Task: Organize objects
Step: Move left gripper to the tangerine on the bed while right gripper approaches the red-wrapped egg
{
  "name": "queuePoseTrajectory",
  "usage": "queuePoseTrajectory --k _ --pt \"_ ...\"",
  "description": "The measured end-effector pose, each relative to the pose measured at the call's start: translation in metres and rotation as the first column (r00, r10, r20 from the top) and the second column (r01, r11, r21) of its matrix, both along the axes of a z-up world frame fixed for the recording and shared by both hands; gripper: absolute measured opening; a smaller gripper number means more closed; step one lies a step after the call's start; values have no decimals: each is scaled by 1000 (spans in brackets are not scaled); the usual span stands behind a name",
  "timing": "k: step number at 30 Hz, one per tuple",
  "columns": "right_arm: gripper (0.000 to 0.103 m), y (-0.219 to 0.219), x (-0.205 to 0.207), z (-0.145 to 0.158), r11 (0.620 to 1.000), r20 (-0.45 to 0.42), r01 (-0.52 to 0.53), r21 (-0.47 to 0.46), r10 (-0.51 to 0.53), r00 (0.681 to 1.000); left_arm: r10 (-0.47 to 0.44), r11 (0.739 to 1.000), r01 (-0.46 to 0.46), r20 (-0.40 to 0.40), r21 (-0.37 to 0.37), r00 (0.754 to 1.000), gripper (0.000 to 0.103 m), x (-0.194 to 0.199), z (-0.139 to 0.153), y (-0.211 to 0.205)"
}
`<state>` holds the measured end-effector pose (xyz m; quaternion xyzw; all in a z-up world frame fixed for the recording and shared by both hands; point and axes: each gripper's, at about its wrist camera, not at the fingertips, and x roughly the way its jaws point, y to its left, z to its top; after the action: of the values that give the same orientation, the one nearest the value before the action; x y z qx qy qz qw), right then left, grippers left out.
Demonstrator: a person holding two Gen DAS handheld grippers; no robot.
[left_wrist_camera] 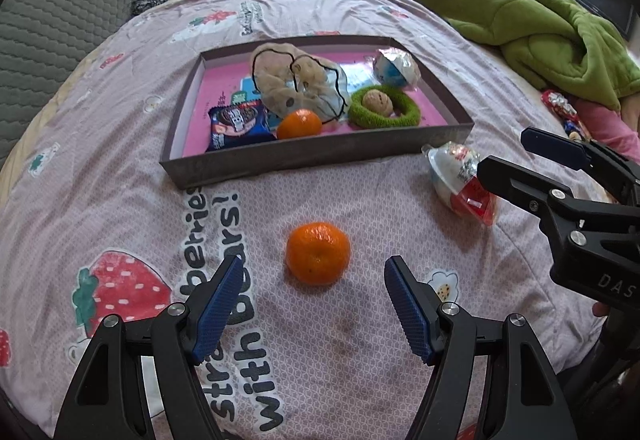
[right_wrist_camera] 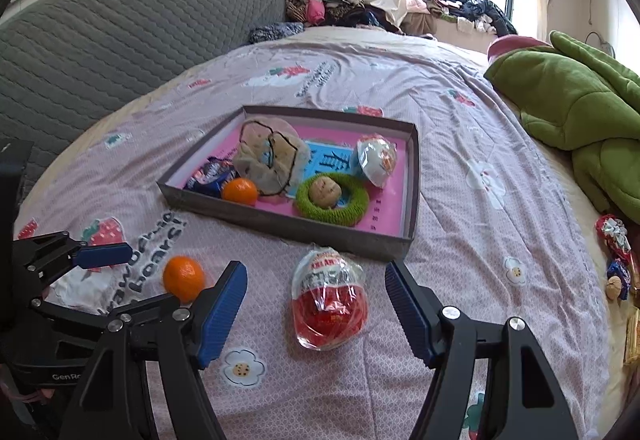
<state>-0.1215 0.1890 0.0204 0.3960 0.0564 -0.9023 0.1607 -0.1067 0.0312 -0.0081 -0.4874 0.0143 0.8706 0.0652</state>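
Both grippers are hovering over the bed with their fingers spread wide and nothing in them. The left gripper [left_wrist_camera: 314, 304] is lined up on a loose orange [left_wrist_camera: 318, 253] sitting on the bedspread [left_wrist_camera: 120, 200] just ahead of its blue pads, nothing between them. The right gripper [right_wrist_camera: 316, 304] is pointed at a red egg toy [right_wrist_camera: 329, 298] in clear wrap, lying just short of the near wall of the tray [right_wrist_camera: 288, 230]; its fingers flank the toy but don't touch it. The tray is a shallow grey box with a pink floor, and it's pretty full: a second orange [right_wrist_camera: 239, 191] in the near corner beside a dark snack pack [right_wrist_camera: 210, 176], a beige drawstring pouch [right_wrist_camera: 270, 160] slumped behind them, a green ring [right_wrist_camera: 332, 202] with a walnut [right_wrist_camera: 326, 191] sitting inside it, and a blue-and-white egg toy [right_wrist_camera: 376, 159] toward the far right side. Off to the right there's a green blanket [right_wrist_camera: 580, 112] heaped on the bed, and at the edge a little pile of wrapped sweets [right_wrist_camera: 616, 252], maybe another walnut with them, it's too small to be sure. Grey headboard [right_wrist_camera: 120, 40] on the left, clothes [right_wrist_camera: 320, 0] piled past the far end of the bed near the window. From the left camera, the right gripper's finger partly covers the red egg toy.
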Motion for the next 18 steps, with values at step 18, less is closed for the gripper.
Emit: queuePoseTrajectory --k 18 --pt "71 -6 -7 -24 999 44 -5 42 3 999 21 1000 -21 35 17 999 74 -11 -22 -8"
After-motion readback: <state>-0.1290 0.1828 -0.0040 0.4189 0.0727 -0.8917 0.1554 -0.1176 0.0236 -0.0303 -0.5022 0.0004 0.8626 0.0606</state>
